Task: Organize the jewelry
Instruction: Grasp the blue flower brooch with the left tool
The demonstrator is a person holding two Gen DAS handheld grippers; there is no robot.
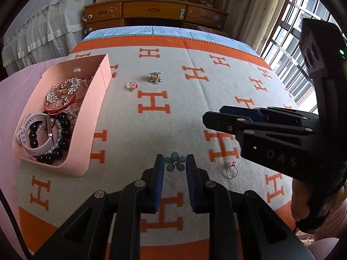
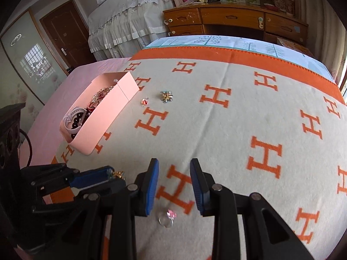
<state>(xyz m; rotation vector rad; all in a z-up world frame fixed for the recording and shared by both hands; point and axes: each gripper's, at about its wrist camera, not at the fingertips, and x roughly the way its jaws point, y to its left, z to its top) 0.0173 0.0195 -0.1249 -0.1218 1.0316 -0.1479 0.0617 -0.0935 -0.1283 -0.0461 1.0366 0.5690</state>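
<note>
Item: blue flower brooch, lying on the bed blanket directly between the tips of the left gripper, jaws open and empty, straddling it. Right gripper: open, empty; pink-stone ring just below its fingers. Pink box far left. Legible: "DAS", repeated "H".

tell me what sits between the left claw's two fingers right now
A blue flower brooch lies on the blanket between the open left claw's fingertips, not yet pinched; the left wrist view shows it.
</note>
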